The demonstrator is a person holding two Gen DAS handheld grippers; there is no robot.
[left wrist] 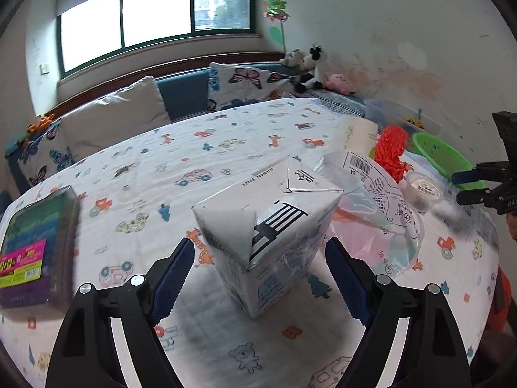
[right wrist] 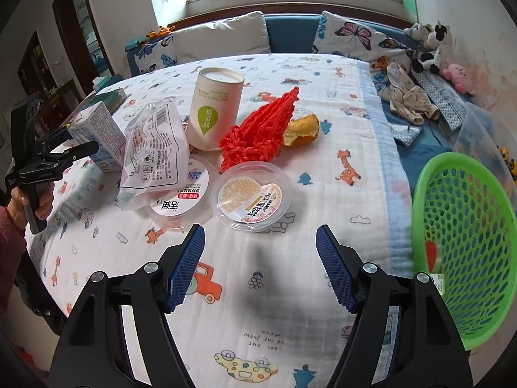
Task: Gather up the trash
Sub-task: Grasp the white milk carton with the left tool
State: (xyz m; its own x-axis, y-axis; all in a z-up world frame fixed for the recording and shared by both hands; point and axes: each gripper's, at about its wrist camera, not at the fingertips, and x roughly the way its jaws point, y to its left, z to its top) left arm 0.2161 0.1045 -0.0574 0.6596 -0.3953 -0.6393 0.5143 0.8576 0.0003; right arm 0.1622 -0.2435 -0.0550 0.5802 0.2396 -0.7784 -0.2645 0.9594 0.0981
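A: Left wrist view first. What sits between the fingers?

B: A white milk carton [left wrist: 258,242] stands on the printed cloth [left wrist: 194,148], dead centre. The left gripper [left wrist: 258,278] is spread wide, its blue pads either side of the carton's lower part and clear of it; nothing is grasped.

A: And around it?

B: At two o'clock from the carton lies a clear plastic bag [left wrist: 371,200], touching it. Further out at two o'clock are an orange net [left wrist: 389,152], a small plastic cup [left wrist: 423,190] and the green basket [left wrist: 442,158]. At nine o'clock lies a pack of coloured sheets [left wrist: 35,242].

A: Right wrist view?

B: The right gripper [right wrist: 260,268] is released too, jaws apart over bare cloth. At twelve o'clock from it sits a clear lidded tub [right wrist: 252,199]; at eleven, a second tub [right wrist: 184,194] under the bag. A paper cup [right wrist: 215,110] stands behind, with fruit peel [right wrist: 302,131] at one o'clock. The basket is at three o'clock, off the cloth's edge. A hand [right wrist: 30,203] holds the left gripper at nine o'clock, around the carton.
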